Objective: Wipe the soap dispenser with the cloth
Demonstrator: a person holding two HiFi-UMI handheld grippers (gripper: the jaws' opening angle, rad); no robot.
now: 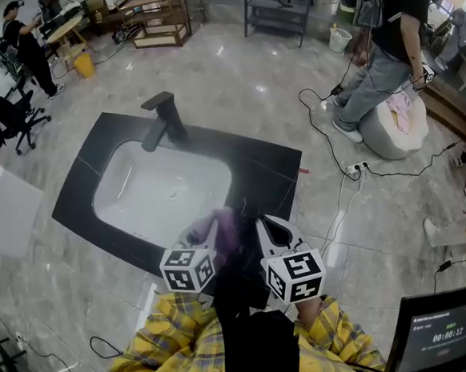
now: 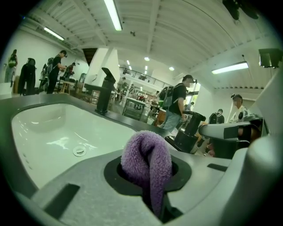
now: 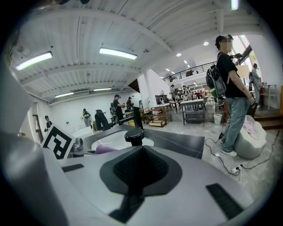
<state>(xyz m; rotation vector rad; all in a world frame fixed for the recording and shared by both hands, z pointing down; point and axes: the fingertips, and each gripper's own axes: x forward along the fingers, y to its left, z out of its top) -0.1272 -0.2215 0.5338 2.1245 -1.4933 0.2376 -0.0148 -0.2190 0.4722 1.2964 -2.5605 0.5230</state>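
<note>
My left gripper (image 1: pixel 209 234) is shut on a purple fleece cloth (image 1: pixel 225 223) at the counter's near edge. In the left gripper view the cloth (image 2: pixel 147 159) bulges up out of the closed jaws of that gripper (image 2: pixel 149 178). The black soap dispenser (image 2: pixel 189 129) stands just to its right on the counter. In the right gripper view its pump head (image 3: pixel 134 135) shows just beyond my right gripper (image 3: pixel 140 170), which is shut with nothing in it. From the head view, the right gripper (image 1: pixel 268 228) sits close beside the cloth, and the dispenser is hard to pick out on the dark top.
A white sink basin (image 1: pixel 135 202) is set in the black counter (image 1: pixel 266 168), with a black faucet (image 1: pixel 162 121) at its far side. A person (image 1: pixel 384 57) stands by a beanbag (image 1: pixel 398 126) at the back right. Cables (image 1: pixel 340 173) trail on the floor. A monitor (image 1: pixel 438 334) stands at the near right.
</note>
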